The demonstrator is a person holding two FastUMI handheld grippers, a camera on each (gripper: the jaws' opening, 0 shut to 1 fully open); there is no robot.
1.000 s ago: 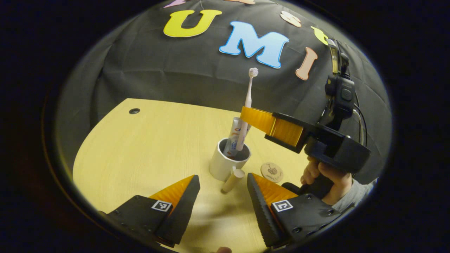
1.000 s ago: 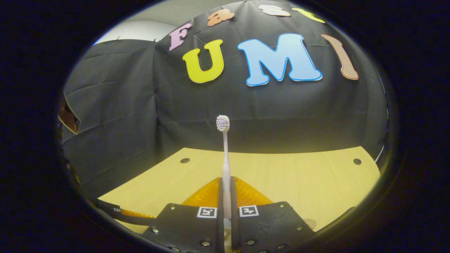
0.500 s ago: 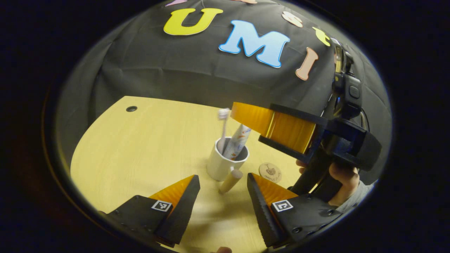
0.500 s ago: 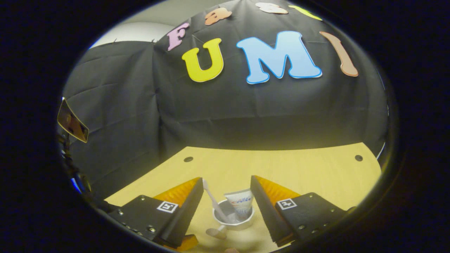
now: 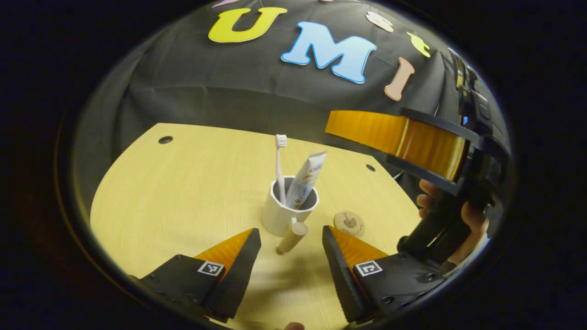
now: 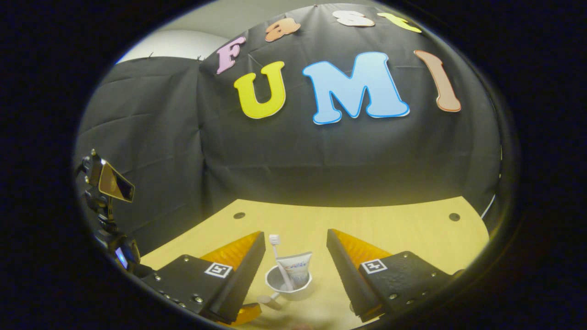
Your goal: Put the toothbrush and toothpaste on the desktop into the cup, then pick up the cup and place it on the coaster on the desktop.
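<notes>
1. Released a second ago, the toothbrush (image 5: 279, 168) now stands in the cup (image 5: 280, 214) beside the toothpaste (image 5: 306, 179).
2. Right claw (image 6: 296, 263) gapes empty above the cup, a hand (image 5: 463, 223) gripping its handle.
3. Left claw (image 5: 290, 261) spread wide, empty, near the cup's handle.
4. Coaster (image 5: 349, 223) lies right of the cup on the bench (image 5: 183, 192).

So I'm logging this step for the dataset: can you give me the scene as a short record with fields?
cup: upright on desk, not on coaster
brush: in cup, head up
paste: in cup, leaning right
coaster: bare, right of cup
left tongs: open, near cup's handle
right tongs: open, above cup
done: both items in cup
left: cup onto coaster
</notes>
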